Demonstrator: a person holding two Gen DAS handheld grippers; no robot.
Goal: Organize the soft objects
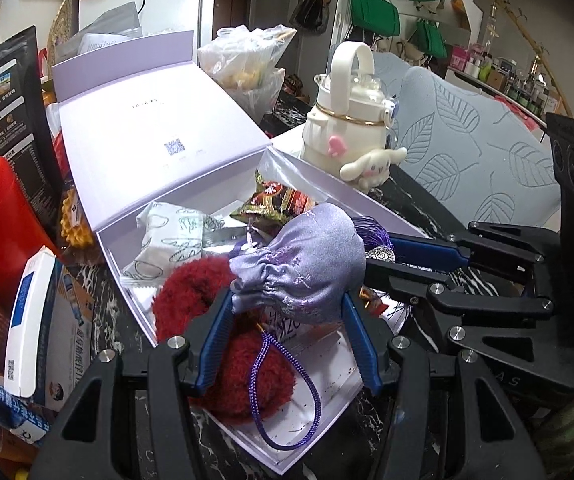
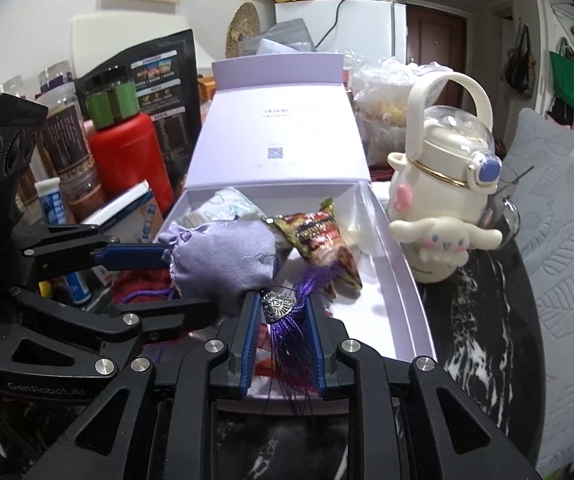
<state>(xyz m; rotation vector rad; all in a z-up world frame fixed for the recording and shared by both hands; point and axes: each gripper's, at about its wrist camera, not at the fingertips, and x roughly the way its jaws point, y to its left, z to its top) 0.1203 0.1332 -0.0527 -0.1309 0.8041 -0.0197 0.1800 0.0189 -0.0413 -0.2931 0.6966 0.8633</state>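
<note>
With the left tongs (image 1: pixel 287 300) clamped on the lilac drawstring pouch (image 1: pixel 307 260) above the open lavender box (image 2: pixel 407 272) and the right tongs (image 2: pixel 281 304) pinching its purple tassel (image 2: pixel 287 336), uneven release could snag the cord.

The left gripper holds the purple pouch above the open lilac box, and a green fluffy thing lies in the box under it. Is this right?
Not quite: the fluffy thing is red, as the left wrist view shows. The left gripper does hold the purple pouch above the open lilac box.
</note>
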